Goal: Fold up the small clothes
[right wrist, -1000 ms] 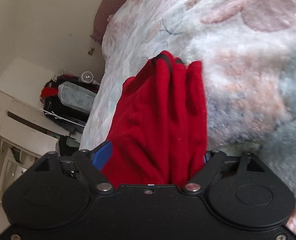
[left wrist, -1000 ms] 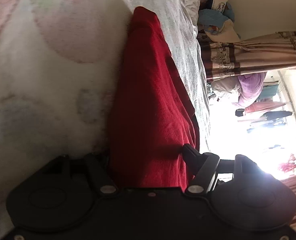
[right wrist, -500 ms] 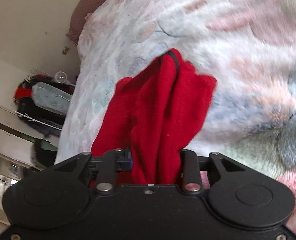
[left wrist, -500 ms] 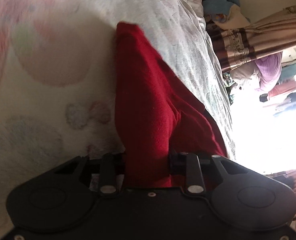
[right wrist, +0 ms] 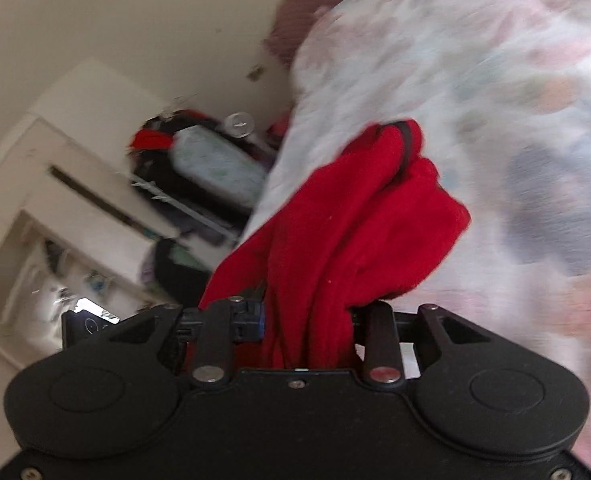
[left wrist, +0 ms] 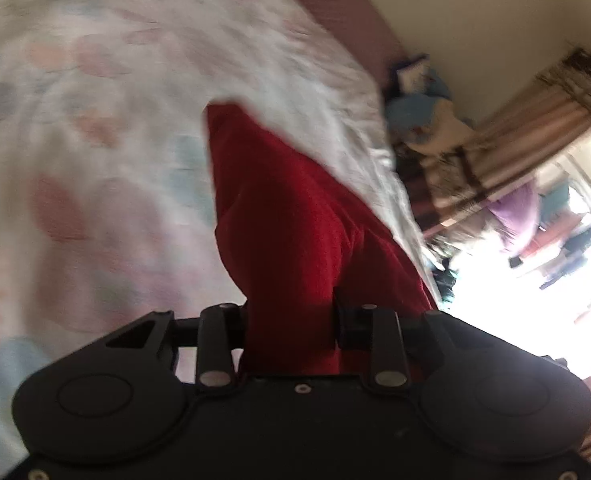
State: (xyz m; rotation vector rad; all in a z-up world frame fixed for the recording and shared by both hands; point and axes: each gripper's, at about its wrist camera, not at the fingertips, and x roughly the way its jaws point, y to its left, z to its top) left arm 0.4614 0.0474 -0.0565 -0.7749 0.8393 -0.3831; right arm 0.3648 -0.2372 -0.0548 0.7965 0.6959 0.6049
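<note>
Here, the largest surface is the bed cover (left wrist: 95, 140), a pale fabric with a soft floral print in pink, blue and grey; it fills most of the left wrist view and the right part of the right wrist view, blurred in both; a dull maroon edge (left wrist: 335, 4) shows along its far side, below a cream wall (left wrist: 475, 8). Next in size, the right wrist view shows a white shelving unit (right wrist: 35, 184) against the wall, with a dark heap of bags and clothes (right wrist: 199, 168) beside the bed; the left wrist view shows a striped beige curtain (left wrist: 527, 128) by a bright window, and a pile of blue and cream items (left wrist: 419, 108) at the bed's far corner. The red garment (left wrist: 287, 220) hangs bunched between the two grippers, raised off the bed cover; in the right wrist view it gathers in thick folds, with a dark band visible at its far end (right wrist: 405, 148). The left gripper (left wrist: 291, 316) has just been closing, and its jaws now clamp a gathered fold of the garment; the right gripper (right wrist: 307, 320) has likewise just been closing, and its jaws pinch a thick bundle of the same cloth; a blue pad shows on one finger (right wrist: 255, 320).
</note>
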